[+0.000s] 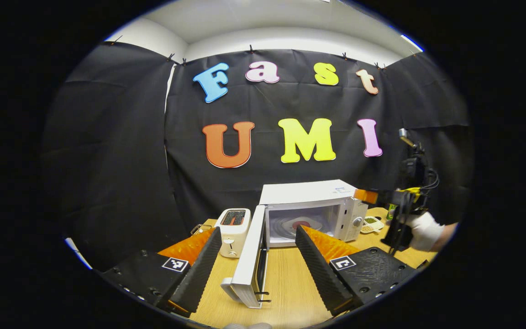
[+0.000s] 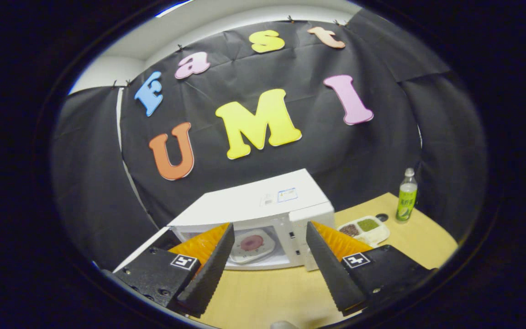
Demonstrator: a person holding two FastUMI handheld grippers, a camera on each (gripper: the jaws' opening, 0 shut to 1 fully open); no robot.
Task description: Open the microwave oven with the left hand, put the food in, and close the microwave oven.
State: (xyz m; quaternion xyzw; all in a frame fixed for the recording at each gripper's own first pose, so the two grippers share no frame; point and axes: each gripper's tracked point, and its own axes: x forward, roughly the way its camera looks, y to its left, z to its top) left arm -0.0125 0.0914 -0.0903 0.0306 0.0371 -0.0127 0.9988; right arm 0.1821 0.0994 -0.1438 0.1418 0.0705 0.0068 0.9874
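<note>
The white microwave point(image 1: 306, 194) stands on the wooden table with its door point(image 1: 250, 256) swung wide open toward me. Inside it lies a white plate with a reddish round food point(image 1: 300, 224). My left gripper point(image 1: 258, 230) is open in front of the door's edge, holding nothing. The right gripper view looks into the microwave point(image 2: 254, 203) from above and shows the food point(image 2: 251, 242) on its plate in the cavity. My right gripper point(image 2: 270, 226) is open and empty just before the opening. In the left gripper view it hangs beside the microwave's right top corner point(image 1: 367, 196), held by a gloved hand point(image 1: 423, 230).
A white toaster point(image 1: 232, 228) stands left of the open door. Right of the microwave lies a white compartment tray point(image 2: 372, 235) with green and brown fillings, also seen as the tray point(image 1: 373, 224). A green bottle point(image 2: 407, 195) stands at the back right. Bare table point(image 2: 267, 292) lies in front.
</note>
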